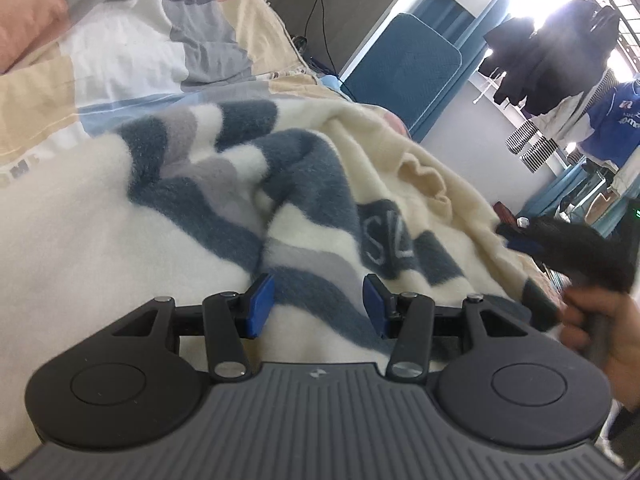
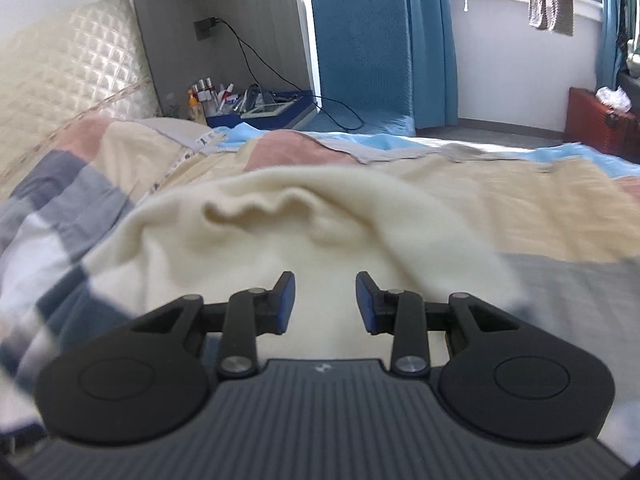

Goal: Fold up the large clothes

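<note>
A large fluffy cream garment with blue and grey stripes (image 1: 248, 184) lies rumpled on the bed. Its plain cream side (image 2: 304, 236) fills the middle of the right wrist view. My left gripper (image 1: 318, 304) is open, its blue pads just above the striped part with nothing between them. My right gripper (image 2: 325, 300) is open over the cream part and holds nothing. The right gripper also shows at the right edge of the left wrist view (image 1: 516, 236), blurred, at the garment's edge, with the hand (image 1: 600, 328) that holds it.
A patchwork bedspread (image 2: 560, 200) of pink, beige, grey and blue covers the bed. A quilted headboard (image 2: 68, 68) stands at the left. A blue padded chair (image 2: 360, 52), a cluttered bedside tray (image 2: 260, 110), a red trunk (image 2: 600, 124) and hanging clothes (image 1: 560, 52) lie beyond.
</note>
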`<state>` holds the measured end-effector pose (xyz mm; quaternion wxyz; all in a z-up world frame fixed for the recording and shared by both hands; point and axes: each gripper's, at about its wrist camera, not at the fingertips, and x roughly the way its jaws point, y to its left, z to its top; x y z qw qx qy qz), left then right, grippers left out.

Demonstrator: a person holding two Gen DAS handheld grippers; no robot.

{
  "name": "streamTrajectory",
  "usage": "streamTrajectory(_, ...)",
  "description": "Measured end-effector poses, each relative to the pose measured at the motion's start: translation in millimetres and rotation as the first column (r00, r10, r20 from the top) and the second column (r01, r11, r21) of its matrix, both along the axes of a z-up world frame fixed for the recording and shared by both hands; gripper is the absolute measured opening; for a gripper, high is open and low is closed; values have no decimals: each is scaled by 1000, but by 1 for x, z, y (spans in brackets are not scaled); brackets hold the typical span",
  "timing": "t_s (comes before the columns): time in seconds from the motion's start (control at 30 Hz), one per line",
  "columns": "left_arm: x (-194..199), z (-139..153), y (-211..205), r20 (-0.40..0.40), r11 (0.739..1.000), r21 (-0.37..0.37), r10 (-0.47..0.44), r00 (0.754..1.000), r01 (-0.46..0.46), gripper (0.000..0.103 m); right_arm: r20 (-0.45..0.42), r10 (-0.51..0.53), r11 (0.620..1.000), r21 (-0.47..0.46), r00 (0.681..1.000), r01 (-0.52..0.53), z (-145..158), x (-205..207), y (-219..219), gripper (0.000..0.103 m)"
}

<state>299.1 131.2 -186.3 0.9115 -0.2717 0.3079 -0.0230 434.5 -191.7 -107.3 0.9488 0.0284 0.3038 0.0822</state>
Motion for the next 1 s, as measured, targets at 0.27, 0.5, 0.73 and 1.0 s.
streamTrajectory(0.27,-43,25,-21,1,999,21,-41,999,40,55,-83,2,1000,-30,997,-4,29,-100,-84,53)
streamTrajectory(0.5,-78,47,-22,9,996,81,-34,999,33,55,-200,-20,1000,19,980,24,11,-152,-135,82)
streamTrajectory(0.73,-98,54,-5,-17,994,107,19,1000,-17,55,-350,66,997,-14,934,-76,-36,-166,-145,82)
streamTrajectory(1.0,-96,36,3,-99,995,94,54,994,-44,55,-362,119,993,51,924,-108,-55,-160,-140,82)
